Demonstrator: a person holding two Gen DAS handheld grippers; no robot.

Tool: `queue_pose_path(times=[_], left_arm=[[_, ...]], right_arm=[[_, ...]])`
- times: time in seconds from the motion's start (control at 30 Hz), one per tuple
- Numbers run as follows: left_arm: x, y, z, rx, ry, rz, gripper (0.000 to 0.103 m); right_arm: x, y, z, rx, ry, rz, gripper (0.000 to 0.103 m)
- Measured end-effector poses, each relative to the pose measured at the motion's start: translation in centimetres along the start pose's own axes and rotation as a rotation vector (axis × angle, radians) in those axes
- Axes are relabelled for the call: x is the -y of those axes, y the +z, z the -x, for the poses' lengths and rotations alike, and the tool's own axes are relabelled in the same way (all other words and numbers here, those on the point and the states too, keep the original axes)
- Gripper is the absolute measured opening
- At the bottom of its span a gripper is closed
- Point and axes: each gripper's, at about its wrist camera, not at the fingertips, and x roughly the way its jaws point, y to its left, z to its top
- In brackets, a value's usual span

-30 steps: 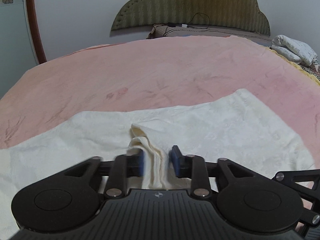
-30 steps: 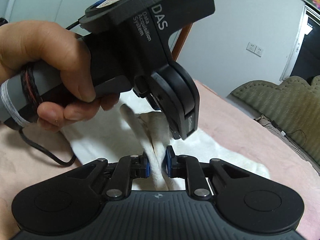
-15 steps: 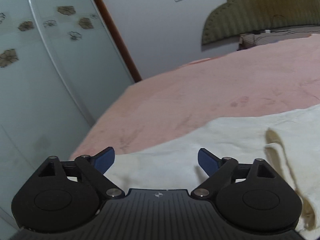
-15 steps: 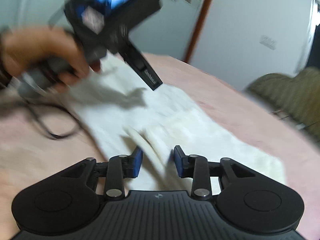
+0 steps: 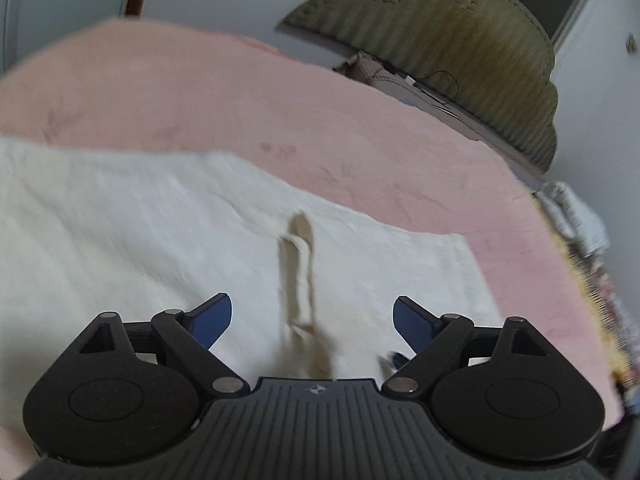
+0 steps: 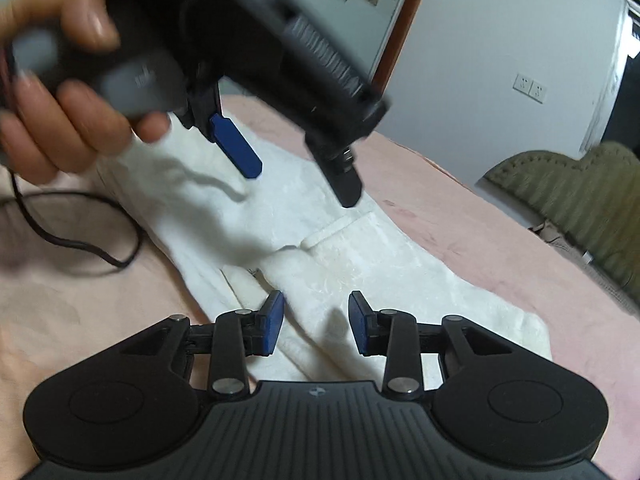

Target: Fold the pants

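Cream pants lie flat on the pink bed, with a raised crease running down the middle of the left wrist view. My left gripper hovers over that crease with its jaws wide apart and closing, gripping nothing. The right wrist view shows the left gripper above the pants, held by a hand. My right gripper is low over the near edge of the cloth. Its jaws stand apart with a soft fold lying between them, and the pads do not press on it.
A pink blanket covers the bed, with a green padded headboard at the far end. A patterned white bundle sits at the bed's right edge. A black cable loops on the blanket left of the pants.
Both grippers let go of the pinched fold and opened. The left one lifted, rolled and swung away from the cloth. The fold has dropped onto the pants.
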Motion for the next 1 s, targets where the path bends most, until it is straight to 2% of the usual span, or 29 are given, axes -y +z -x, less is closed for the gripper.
queue_pose_path(times=[0.07,0.1,0.13,0.23,0.4,0.5,0.57,0.63,0.73,0.8,0.83,0.93,1.0], left_arm=[[-1.0,-0.1,-0.5,-0.036,-0.046,0.073,0.088],[-1.4,-0.2,-0.7,-0.051,-0.069,0.103,0.088],[-1.8,-0.3,-0.8,-0.066,-0.092,0.129,0.088],[-2.2,-0.6,-1.4,-0.106,-0.174,0.205,0.088],[-1.4,-0.7,-2.6,-0.154,-0.268,0.268,0.086],[-1.0,-0.8,-4.8,-0.206,-0.289,0.311,0.072],[-1.3,-1.0,-6.3,-0.243,-0.289,0.359,0.053],[-1.7,-1.5,-7.6,-0.271,-0.299,0.402,0.044],[-1.9,-1.8,-7.7,-0.260,-0.318,0.412,0.019],[-1.5,-1.7,-7.3,-0.232,-0.286,0.382,0.010],[-1.4,-1.7,-7.0,-0.217,-0.270,0.365,0.007],[-1.4,-1.6,-6.3,-0.189,-0.258,0.351,0.007],[-1.4,-1.9,-6.0,-0.183,-0.251,0.342,0.007]], right_arm=[[-0.2,0.0,-0.7,-0.002,0.006,-0.004,0.034],[-0.8,-0.2,-0.4,0.005,0.008,-0.006,0.030],[-0.8,-0.2,-0.4,0.012,0.014,-0.011,0.021],[0.3,-0.1,-0.3,0.050,0.018,-0.080,0.010],[3.0,-0.2,1.6,0.107,0.062,-0.240,0.008],[3.5,-0.4,1.9,0.115,0.064,-0.260,0.008],[3.5,-0.6,2.2,0.119,0.068,-0.265,0.008],[3.6,-0.8,2.3,0.119,0.066,-0.268,0.008],[4.0,-1.1,2.2,0.101,0.078,-0.282,0.008],[4.5,-1.1,2.4,0.081,0.132,-0.302,0.008],[4.9,-1.1,2.9,0.097,0.145,-0.310,0.008],[7.2,-1.7,4.3,0.157,0.200,-0.411,0.008],[8.6,-2.0,4.5,0.166,0.176,-0.473,0.008]])
